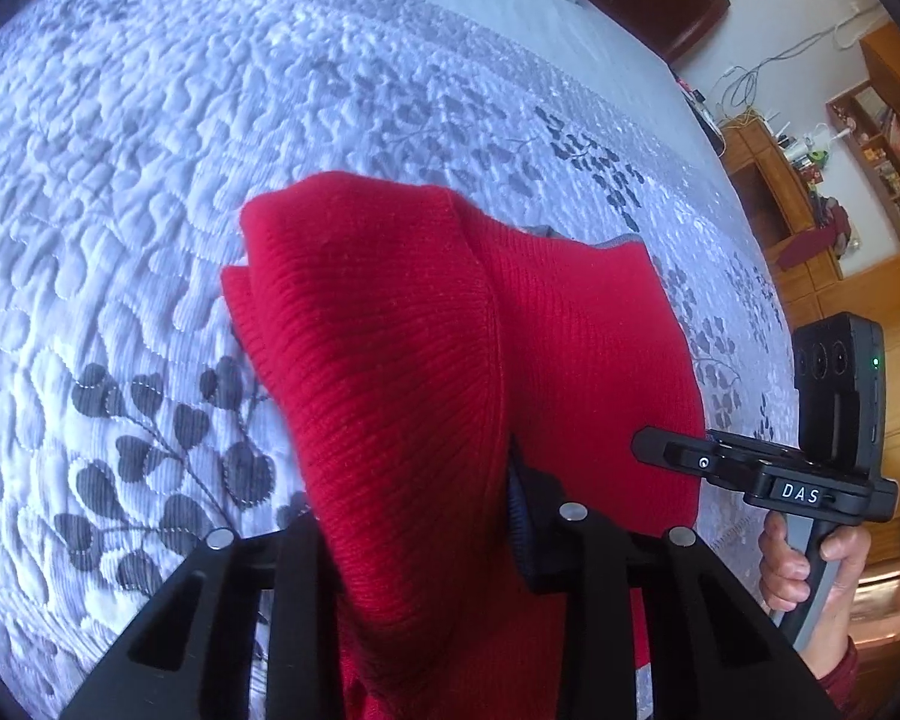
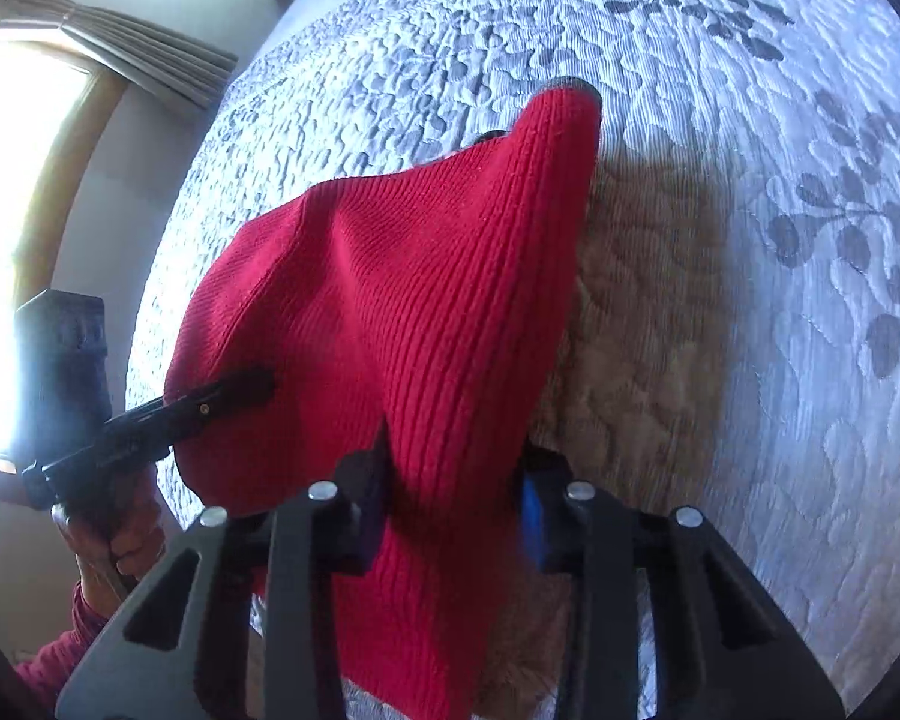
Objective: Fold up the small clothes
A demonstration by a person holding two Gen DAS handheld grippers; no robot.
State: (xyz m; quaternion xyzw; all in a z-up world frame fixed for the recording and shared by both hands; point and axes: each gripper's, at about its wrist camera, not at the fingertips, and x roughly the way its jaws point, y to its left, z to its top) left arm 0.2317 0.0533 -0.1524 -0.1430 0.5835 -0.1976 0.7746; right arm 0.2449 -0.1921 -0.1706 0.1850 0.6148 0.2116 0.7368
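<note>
A red knitted garment point(image 1: 402, 348) hangs lifted above the quilted bed cover, held by both grippers. My left gripper point(image 1: 426, 516) is shut on the red cloth, which bunches between its fingers and drapes forward. In the right wrist view the same red garment point(image 2: 402, 288) hangs from my right gripper point(image 2: 450, 504), shut on a fold of it. The left gripper point(image 2: 234, 396) shows there at the left, clamped on the garment's other edge. The right gripper point(image 1: 678, 456) shows in the left wrist view, at the cloth's right edge.
The bed is covered by a white quilt with grey leaf print point(image 1: 168, 438), also seen in the right wrist view point(image 2: 810, 240). Wooden shelves and cabinets point(image 1: 858, 180) stand beyond the bed. A bright window with curtains point(image 2: 42, 138) is at the left.
</note>
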